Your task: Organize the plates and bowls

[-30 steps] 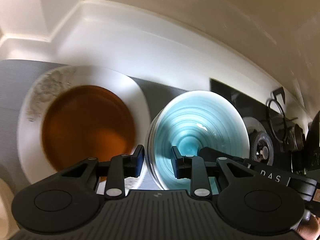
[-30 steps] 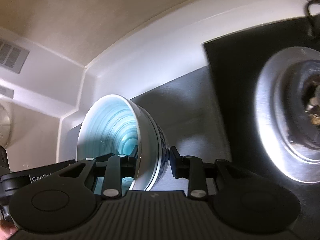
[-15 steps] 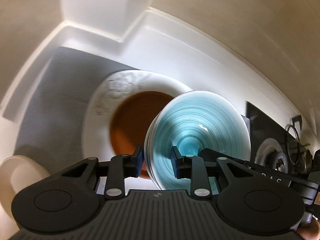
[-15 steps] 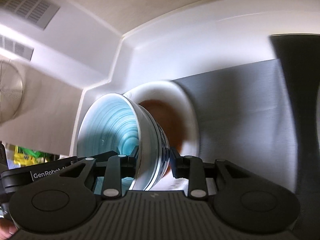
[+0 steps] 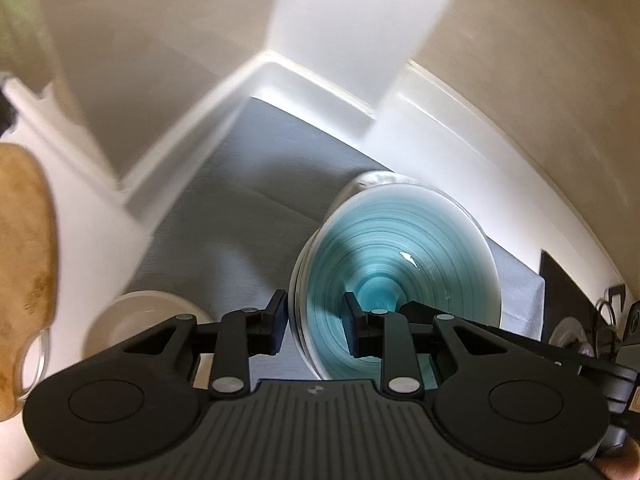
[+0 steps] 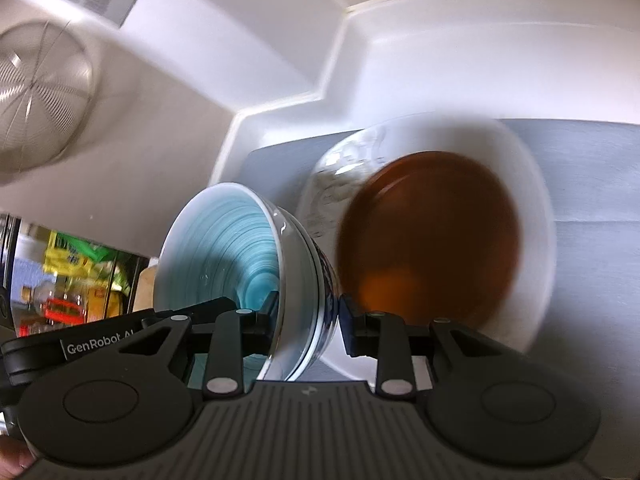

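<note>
Both grippers hold one stack of bowls with turquoise ribbed insides [image 5: 396, 276], tipped on its side above the grey counter. My left gripper [image 5: 316, 326] is shut on the near rim, one finger inside and one outside. My right gripper [image 6: 308, 320] is shut on the opposite rim of the same stack [image 6: 224, 248]. A white plate [image 6: 532, 184] with a brown plate [image 6: 432, 240] on it lies on the counter just behind the bowls; in the left wrist view only its rim [image 5: 380, 178] shows.
A small white bowl [image 5: 140, 320] sits on the counter at the lower left. A wooden board [image 5: 24, 280] is at the far left. A white backsplash [image 5: 320, 92] corners behind. A stove burner [image 5: 568, 332] is at the right edge.
Both grippers have carried the bowl stack leftward along the counter, from beside the stove to in front of the white and brown plates. The grip has not changed.
</note>
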{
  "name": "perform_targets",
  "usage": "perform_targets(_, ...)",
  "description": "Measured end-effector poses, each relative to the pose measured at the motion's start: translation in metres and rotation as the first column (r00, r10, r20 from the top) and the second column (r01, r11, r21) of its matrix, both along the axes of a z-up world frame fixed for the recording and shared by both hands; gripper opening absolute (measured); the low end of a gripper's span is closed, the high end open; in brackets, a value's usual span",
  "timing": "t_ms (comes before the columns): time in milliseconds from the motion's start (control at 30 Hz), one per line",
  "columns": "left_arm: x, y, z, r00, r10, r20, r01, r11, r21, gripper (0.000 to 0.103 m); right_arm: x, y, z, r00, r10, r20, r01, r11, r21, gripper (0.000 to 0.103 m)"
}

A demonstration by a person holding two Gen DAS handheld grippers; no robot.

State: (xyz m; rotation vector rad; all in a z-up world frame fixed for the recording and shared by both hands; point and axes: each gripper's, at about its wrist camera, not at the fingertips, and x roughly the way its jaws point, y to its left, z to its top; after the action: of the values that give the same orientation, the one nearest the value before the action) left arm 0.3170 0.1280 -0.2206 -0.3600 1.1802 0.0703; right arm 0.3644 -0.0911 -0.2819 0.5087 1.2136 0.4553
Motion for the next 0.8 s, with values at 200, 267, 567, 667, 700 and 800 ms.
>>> perform_targets(200,-0.020,0.030,0.010,0.997,0.070,0.014,-0.070,0.997,0.018,0.030,-0.005,0.033,0.005,0.998,0.066,0.001,-0.066,0.998,0.010,0.034)
perform_targets(267,-0.026,0.040,0.012,0.995,0.094,0.014,-0.094,0.995,0.022,0.030,-0.008,0.041,0.005,0.996,0.084,-0.010,-0.084,0.996,0.020,0.034)
perform_targets(567,-0.059,0.083,0.015,0.978,0.208,-0.012,-0.207,0.977,0.042,0.030,-0.022,0.092,0.006,0.979,0.201,-0.029,-0.200,0.979,0.028,0.034)
perform_targets(667,-0.069,0.095,0.011,0.971,0.235,-0.035,-0.233,0.971,0.044,0.030,-0.031,0.103,0.002,0.972,0.229,-0.051,-0.228,0.973,0.030,0.034)
perform_targets(700,-0.072,0.098,0.010,0.970,0.241,-0.042,-0.239,0.970,0.044,0.030,-0.034,0.107,0.000,0.970,0.239,-0.053,-0.238,0.971,0.028,0.034)
perform_targets(800,-0.080,0.105,0.005,0.966,0.253,-0.059,-0.250,0.967,0.044,0.030,-0.041,0.115,-0.005,0.964,0.259,-0.062,-0.258,0.966,0.024,0.034)
